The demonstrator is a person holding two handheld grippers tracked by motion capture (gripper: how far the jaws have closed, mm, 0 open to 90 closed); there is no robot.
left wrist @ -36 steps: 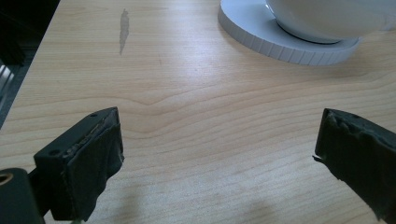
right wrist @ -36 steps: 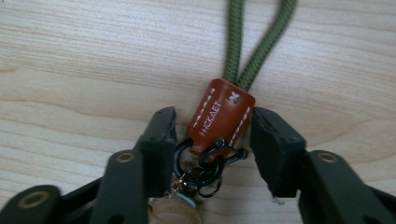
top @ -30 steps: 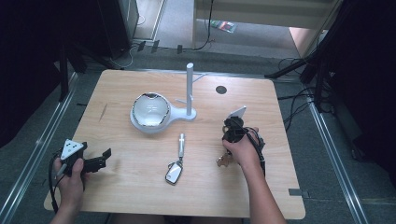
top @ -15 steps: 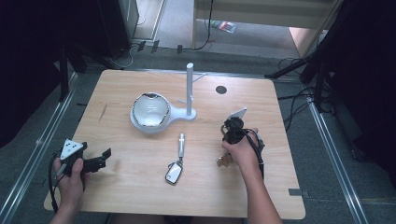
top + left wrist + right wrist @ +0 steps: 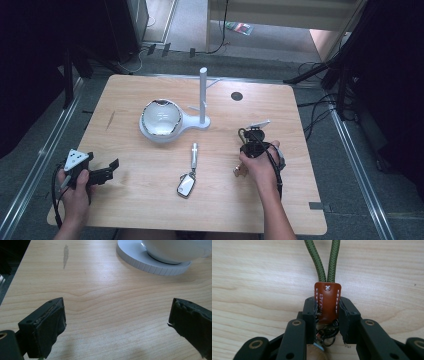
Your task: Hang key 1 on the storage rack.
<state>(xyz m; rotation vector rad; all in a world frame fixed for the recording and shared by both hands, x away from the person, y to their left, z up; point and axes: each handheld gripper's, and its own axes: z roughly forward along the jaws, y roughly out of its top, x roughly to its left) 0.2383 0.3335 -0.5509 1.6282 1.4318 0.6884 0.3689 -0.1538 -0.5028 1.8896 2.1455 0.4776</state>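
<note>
stitched leather tab (image 5: 327, 302), braided cord loop (image 5: 325, 260)

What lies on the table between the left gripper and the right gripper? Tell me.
In the high view, a key fob on a silver strap lies between the left gripper and the right gripper; otherwise bare wood.

I see a pale wooden tabletop (image 5: 150, 200), dark round hole (image 5: 236, 95) near far edge | white stand with bowl (image 5: 161, 119) and upright post (image 5: 203, 95) at centre back | key fob (image 5: 186, 185) on metal strap (image 5: 193, 154) in front of it | green cord with brown leather tag (image 5: 327, 301) lying at right.
</note>
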